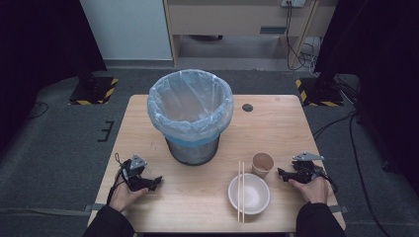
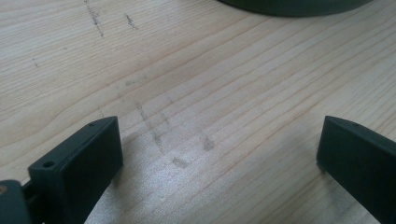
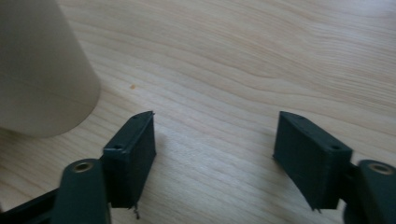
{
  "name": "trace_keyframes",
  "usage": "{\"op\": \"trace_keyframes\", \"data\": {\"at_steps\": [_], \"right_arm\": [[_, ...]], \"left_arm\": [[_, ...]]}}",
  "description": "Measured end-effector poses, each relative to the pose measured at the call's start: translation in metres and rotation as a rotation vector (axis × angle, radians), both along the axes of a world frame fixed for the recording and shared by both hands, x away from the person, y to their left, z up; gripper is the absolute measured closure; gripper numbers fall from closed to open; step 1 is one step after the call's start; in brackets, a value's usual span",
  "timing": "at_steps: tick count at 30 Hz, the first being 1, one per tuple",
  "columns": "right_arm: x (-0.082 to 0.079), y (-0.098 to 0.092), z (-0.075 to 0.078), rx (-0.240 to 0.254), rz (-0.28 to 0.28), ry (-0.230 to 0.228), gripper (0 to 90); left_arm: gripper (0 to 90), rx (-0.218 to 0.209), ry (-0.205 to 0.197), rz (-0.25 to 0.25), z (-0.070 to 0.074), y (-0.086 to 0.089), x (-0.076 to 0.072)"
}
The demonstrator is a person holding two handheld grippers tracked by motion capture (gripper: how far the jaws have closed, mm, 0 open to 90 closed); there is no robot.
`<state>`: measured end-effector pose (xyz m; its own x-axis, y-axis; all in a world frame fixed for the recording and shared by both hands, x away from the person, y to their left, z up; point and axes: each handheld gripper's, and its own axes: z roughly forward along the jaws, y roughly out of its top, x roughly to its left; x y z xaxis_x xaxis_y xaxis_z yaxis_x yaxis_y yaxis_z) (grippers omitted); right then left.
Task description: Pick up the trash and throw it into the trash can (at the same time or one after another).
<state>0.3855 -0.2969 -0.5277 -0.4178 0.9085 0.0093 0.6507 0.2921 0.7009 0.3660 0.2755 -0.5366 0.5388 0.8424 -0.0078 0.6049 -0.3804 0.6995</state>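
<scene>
Right gripper [image 1: 282,174], jaws wide and empty, sits just beside paper cup [image 1: 262,164]; left gripper [image 1: 154,181] likewise wide, farther off.

Lined bin [image 1: 190,116] mid-table; paper cup [image 1: 262,164] upright by white bowl [image 1: 249,193] w/ chopsticks [image 1: 241,191] across.

Grey carpet floor [image 1: 59,148], wooden table [image 1: 276,128], possibly shelving [image 1: 237,19] behind.

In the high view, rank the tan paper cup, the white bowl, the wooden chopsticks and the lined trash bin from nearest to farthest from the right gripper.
From the right gripper:
1. Tan paper cup, just to its left.
2. White bowl, left and nearer the person.
3. Wooden chopsticks, lying across the bowl's left edge.
4. Plastic-lined trash bin, far left, toward the table's back.
</scene>
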Motion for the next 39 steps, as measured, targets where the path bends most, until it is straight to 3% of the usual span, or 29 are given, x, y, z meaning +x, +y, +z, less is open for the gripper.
{"op": "trace_keyframes", "data": {"at_steps": [3, 4, 7, 12, 18, 26, 31, 39], "right_arm": [[-0.002, -0.006, 0.01, 0.041, -0.056, -0.055, 32.9], [-0.004, -0.01, 0.016, 0.085, -0.095, -0.095, 32.9], [-0.006, -0.013, 0.023, 0.116, -0.116, -0.124, 32.7], [-0.011, -0.014, 0.047, 0.182, -0.123, -0.202, 32.5], [-0.013, -0.013, 0.063, 0.222, -0.132, -0.25, 29.9], [-0.016, -0.005, 0.095, 0.248, -0.103, -0.335, 28.4], [-0.015, 0.002, 0.106, 0.249, -0.064, -0.338, 29.0], [-0.011, 0.02, 0.105, 0.227, 0.0, -0.298, 37.8]], "left_arm": [[0.0, 0.002, 0.001, 0.0, 0.0, 0.0, 0.0], [0.0, 0.002, 0.001, 0.0, 0.0, 0.0, 0.0], [0.0, 0.003, 0.001, 0.003, 0.0, 0.0, 0.0], [0.0, 0.005, 0.001, 0.008, 0.0, -0.001, -0.001], [0.0, 0.005, 0.001, 0.011, 0.0, -0.001, -0.002], [0.0, 0.006, 0.002, 0.014, 0.0, -0.001, -0.003], [0.0, 0.006, 0.001, 0.015, 0.0, -0.002, -0.003], [0.0, 0.006, 0.001, 0.015, 0.0, -0.002, -0.003]]}}
